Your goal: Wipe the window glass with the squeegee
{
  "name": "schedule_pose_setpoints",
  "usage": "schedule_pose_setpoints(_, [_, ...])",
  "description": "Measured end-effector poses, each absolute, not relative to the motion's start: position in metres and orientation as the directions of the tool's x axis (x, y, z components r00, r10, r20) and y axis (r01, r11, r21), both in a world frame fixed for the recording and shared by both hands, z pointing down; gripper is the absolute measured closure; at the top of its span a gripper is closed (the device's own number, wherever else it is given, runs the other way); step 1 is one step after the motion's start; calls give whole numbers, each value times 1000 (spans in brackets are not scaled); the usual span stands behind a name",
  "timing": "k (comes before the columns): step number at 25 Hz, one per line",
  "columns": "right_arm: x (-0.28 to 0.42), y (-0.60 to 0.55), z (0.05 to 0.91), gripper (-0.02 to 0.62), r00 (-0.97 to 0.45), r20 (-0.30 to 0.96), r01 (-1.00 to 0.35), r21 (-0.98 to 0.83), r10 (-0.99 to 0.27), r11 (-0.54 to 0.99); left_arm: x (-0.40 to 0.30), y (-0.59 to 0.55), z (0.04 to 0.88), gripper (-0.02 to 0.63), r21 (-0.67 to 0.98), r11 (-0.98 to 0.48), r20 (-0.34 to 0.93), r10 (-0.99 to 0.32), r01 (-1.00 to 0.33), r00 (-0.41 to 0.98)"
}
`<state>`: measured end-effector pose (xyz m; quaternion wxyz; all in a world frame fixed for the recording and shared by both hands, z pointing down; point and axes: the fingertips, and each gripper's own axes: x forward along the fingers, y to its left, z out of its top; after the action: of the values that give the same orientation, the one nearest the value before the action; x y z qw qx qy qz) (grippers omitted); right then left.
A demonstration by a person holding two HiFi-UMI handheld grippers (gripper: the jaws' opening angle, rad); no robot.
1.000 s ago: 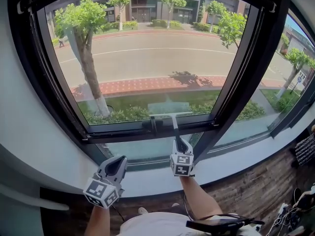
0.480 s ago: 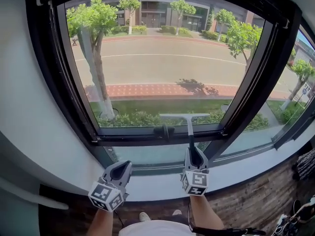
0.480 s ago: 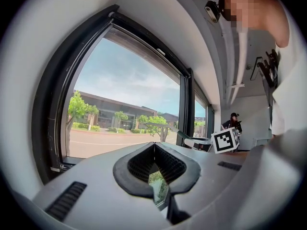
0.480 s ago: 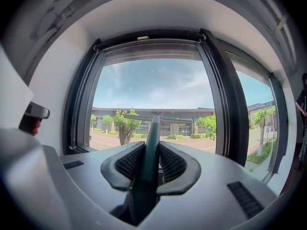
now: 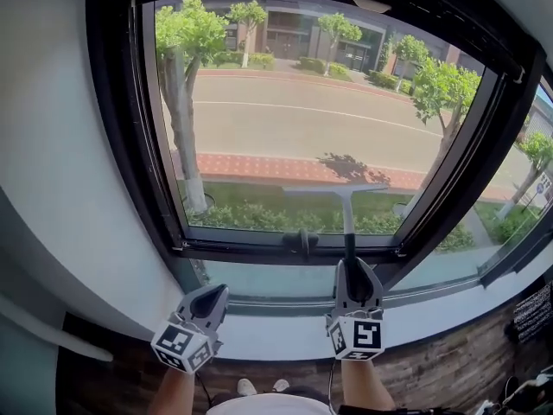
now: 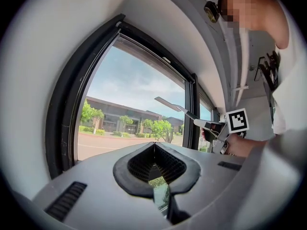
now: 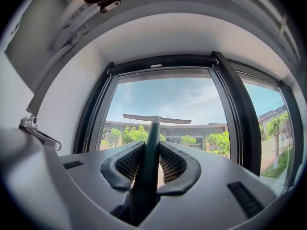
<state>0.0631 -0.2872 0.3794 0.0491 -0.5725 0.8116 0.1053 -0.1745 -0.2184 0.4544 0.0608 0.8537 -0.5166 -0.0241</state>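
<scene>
The squeegee [image 5: 346, 207], a slim dark handle topped by a long pale crossbar blade, is up against the lower part of the large clear window glass [image 5: 285, 111], right of centre and just above the bottom rail of the black metal window frame [image 5: 121, 145]. The right gripper [image 5: 352, 266] is clamped on the lower end of the handle. In the right gripper view the ribbed pads press the handle from both sides, and the blade [image 7: 156, 119] lies level across the pane. The left gripper [image 5: 210, 294] hangs low over the white windowsill [image 5: 268, 334], well apart from the tool. Its jaws are closed on nothing, with the tips meeting [image 6: 154, 146].

From the left gripper view the squeegee [image 6: 178, 109] reaches up at a slant toward the glass, but whether the blade edge truly touches cannot be told. The pane shows no suds, streaks or wet band, so what is already wiped cannot be read. Judging by the blade's low, right-of-centre place, one stroke is in hand there. The high glass and the left side look likely to need passes yet.
</scene>
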Motion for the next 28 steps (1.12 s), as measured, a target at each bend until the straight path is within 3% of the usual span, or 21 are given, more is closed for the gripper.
schedule_pose_setpoints(15, [52,-289,288,497,-473,-375,-880,149,-797,451,-140,-201,423,589,61,-404,-22,-915,-913,404])
schedule_pose_setpoints(28, [-57,-321,163,497,-402,-516,-914,270,-756,302,-197,-184,419,589,68,-450,-39,-893,-890,448])
